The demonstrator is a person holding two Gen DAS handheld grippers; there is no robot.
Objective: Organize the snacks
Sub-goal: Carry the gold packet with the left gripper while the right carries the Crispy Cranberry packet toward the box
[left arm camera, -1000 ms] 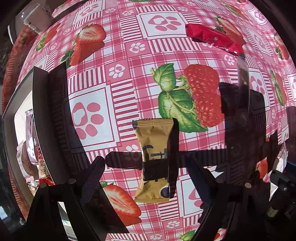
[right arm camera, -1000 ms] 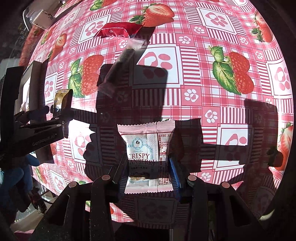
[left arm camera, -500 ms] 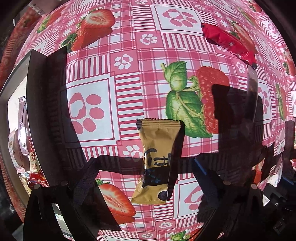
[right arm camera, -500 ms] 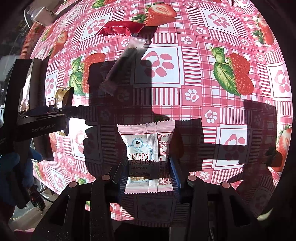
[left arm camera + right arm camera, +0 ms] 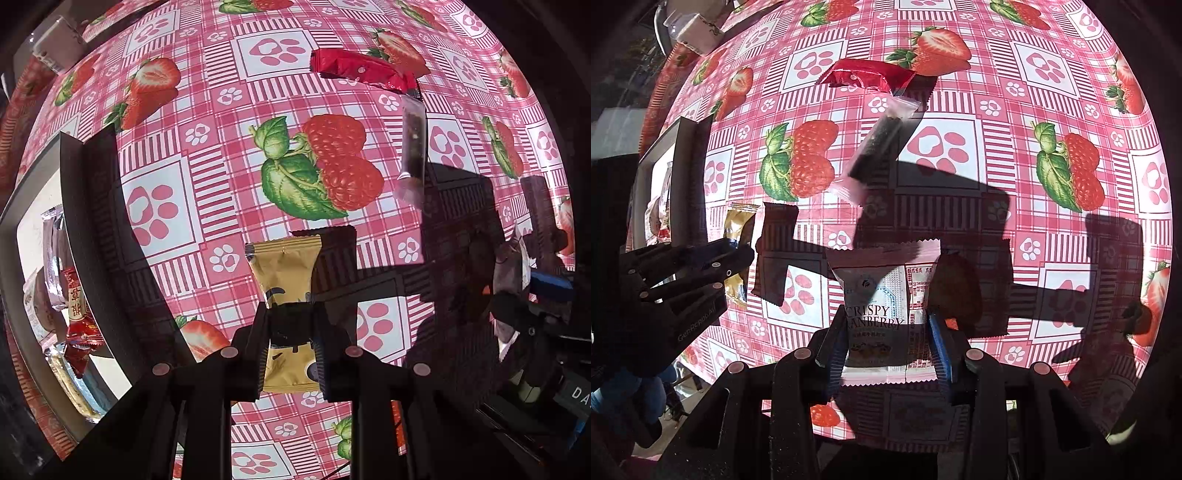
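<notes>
Sunlit pink-and-white checked tablecloth (image 5: 221,206) with strawberry, raspberry and paw prints covers the whole work surface; hard shadows of both tools fall across it.

Left gripper (image 5: 291,347): jaws narrow, clamped on a gold foil snack packet (image 5: 286,273) at its middle, crimped top end pointing away from the camera. From the right wrist view the same packet (image 5: 738,229) is off the cloth (its shadow lands separately to the right), held by the left gripper (image 5: 738,258).

Right gripper (image 5: 890,343): blue-padded fingers (image 5: 938,343) narrow, pinching a white-and-pink "CRISPY CRANBERRY" snack packet (image 5: 882,295) on both side edges, also raised above the cloth.

Further out, a clear narrow sachet with dark contents (image 5: 877,144) lies on the cloth, diagonal in the right view. Just beyond it, touching or overlapping its far end, lies a red foil snack wrapper (image 5: 864,75); both also show in the left view, sachet (image 5: 413,147) and wrapper (image 5: 358,70).

Left edge: dark-walled open box with a pale floor (image 5: 88,177) holding several packets already, one a red wrapper with Chinese print (image 5: 75,306). Far corner: small white carton (image 5: 700,35), detail too blurred to read.
</notes>
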